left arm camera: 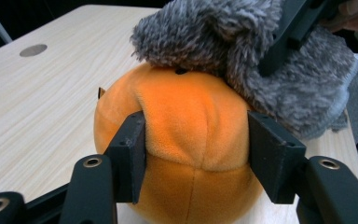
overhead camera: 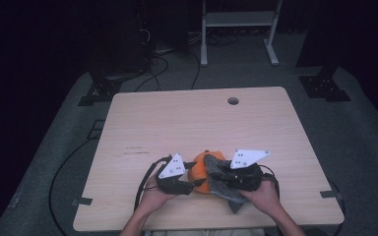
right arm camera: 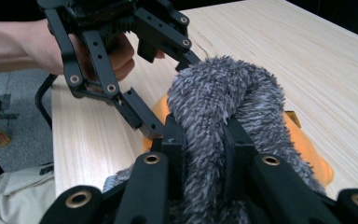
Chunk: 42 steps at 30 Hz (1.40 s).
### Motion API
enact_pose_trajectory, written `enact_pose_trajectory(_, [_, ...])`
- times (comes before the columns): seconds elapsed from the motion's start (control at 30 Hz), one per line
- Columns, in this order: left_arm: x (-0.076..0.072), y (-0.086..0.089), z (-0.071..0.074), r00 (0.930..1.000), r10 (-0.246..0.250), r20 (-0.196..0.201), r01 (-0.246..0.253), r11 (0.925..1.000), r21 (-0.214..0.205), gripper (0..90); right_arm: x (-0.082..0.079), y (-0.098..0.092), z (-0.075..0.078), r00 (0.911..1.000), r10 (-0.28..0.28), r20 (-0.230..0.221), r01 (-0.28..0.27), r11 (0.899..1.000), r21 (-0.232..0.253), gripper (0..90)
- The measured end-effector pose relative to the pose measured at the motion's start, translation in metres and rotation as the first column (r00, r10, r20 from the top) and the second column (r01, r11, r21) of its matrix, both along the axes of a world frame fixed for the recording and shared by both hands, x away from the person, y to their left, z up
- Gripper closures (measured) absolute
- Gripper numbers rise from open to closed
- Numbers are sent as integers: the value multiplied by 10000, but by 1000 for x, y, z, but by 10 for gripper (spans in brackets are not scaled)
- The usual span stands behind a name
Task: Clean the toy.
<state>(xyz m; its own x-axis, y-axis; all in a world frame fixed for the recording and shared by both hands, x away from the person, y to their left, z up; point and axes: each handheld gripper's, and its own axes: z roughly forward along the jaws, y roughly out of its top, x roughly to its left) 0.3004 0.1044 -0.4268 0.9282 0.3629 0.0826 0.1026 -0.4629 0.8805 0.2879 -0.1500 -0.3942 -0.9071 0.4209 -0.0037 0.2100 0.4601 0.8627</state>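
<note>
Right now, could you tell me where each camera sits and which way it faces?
High view: above the person's side, facing forward and down on the table; forearms and both hand-held grippers show.
Left gripper view: on the left hand-held gripper, facing the orange plush between its jaws.
Right gripper view: on the right hand-held gripper, facing the grey fabric it pinches.
All share plush and fabric.

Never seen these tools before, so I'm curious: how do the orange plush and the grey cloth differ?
The plush is a smooth, round orange ball; the cloth is grey, shaggy and limp. The plush sits on the table, and the cloth drapes over it. The left gripper grips the plush's sides wide; the right gripper pinches a narrow fold of cloth. Both are soft.
</note>
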Motion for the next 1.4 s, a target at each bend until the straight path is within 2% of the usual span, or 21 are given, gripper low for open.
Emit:
enact_pose_trajectory(0.07, [4, 6, -2, 9994, 125, -317, -124, 9999, 11, 435, 4, -6, -2, 9995, -246, -197, 247, 9997, 46, 740])
enact_pose_trajectory(0.13, [5, 7, -3, 9989, 193, -421, -196, 9998, -66, 397, 8, -14, -4, 9981, -493, -364, 496, 9987, 83, 742])
enact_pose_trajectory(0.17, [7, 9, -1, 9972, 409, -628, -427, 9987, -279, 320, 12, -20, -6, 9956, -698, -626, 708, 9974, 153, 743])
enact_pose_trajectory(0.2, [7, 9, -1, 9972, 409, -628, -427, 9987, -279, 241, 13, -20, -8, 9953, -702, -662, 714, 9973, 162, 743])
enact_pose_trajectory(0.27, [9, 9, 2, 9952, 278, -940, -369, 9946, -967, 224, 12, -18, -9, 9957, -648, -655, 658, 9978, 128, 743])
enact_pose_trajectory(0.3, [10, 10, 3, 9954, 289, -918, -390, 9932, -1097, 289, 7, -10, -10, 9977, -290, -616, 296, 9995, 85, 742])
enact_pose_trajectory(0.43, [11, 15, -3, 9938, 368, -1051, -463, 9949, -896, 408, 1, -3, -10, 9992, 17, -392, -31, 9994, -357, 742])
enact_pose_trajectory(0.6, [14, 21, -3, 9902, 553, -1280, -671, 9937, -897, 404, 7, -19, -15, 9965, -414, -723, 379, 9981, -492, 744])
enact_pose_trajectory(0.63, [14, 18, -1, 9886, 619, -1371, -776, 9906, -1122, 295, 10, -25, -17, 9937, -540, -980, 503, 9980, -393, 745])
enact_pose_trajectory(0.67, [14, 18, -1, 9886, 619, -1371, -776, 9906, -1122, 261, 9, -24, -18, 9938, -548, -968, 506, 9977, -450, 745])
enact_pose_trajectory(0.73, [14, 14, 2, 9880, 453, -1477, -637, 9904, -1224, 263, 8, -22, -17, 9949, -449, -906, 404, 9979, -505, 745])
enact_pose_trajectory(0.83, [14, 12, -2, 9897, 619, -1289, -726, 9942, -797, 355, 2, -12, -17, 9970, 93, -766, -134, 9985, -534, 744])
enact_pose_trajectory(0.87, [14, 13, -3, 9884, 648, -1370, -769, 9935, -845, 355, 1, -11, -16, 9979, 127, -634, -173, 9973, -715, 745])
enact_pose_trajectory(0.97, [15, 18, -4, 9866, 694, -1474, -806, 9942, -712, 368, 4, -19, -16, 9969, 69, -789, -122, 9977, -661, 747])
enact_pose_trajectory(1.03, [18, 22, -4, 9829, 593, -1741, -752, 9935, -858, 361, 6, -26, -19, 9968, -109, -788, 39, 9960, -895, 747])
enact_pose_trajectory(1.13, [23, 21, -2, 9718, 632, -2274, -920, 9887, -1185, 214, 1, -28, -25, 9960, 48, -891, -147, 9937, -1113, 746])
enact_pose_trajectory(1.17, [23, 19, -3, 9686, 546, -2426, -877, 9879, -1277, 219, -1, -27, -26, 9960, 115, -891, -219, 9928, -1175, 746])
enact_pose_trajectory(1.2, [23, 17, -4, 9696, 515, -2394, -810, 9900, -1151, 235, -3, -25, -26, 9959, 247, -873, -358, 9912, -1277, 745])
enact_pose_trajectory(1.27, [19, 14, -5, 9765, 555, -2084, -754, 9932, -886, 298, -3, -25, -22, 9971, 140, -744, -236, 9914, -1289, 745])
enact_pose_trajectory(1.33, [18, 14, -5, 9817, 384, -1864, -520, 9963, -686, 333, 1, -28, -17, 9969, -17, -790, -51, 9963, -862, 745])
enact_pose_trajectory(1.4, [17, 13, -5, 9840, 251, -1766, -364, 9975, -610, 354, 9, -30, -11, 9964, -466, -704, 428, 9976, -552, 745])
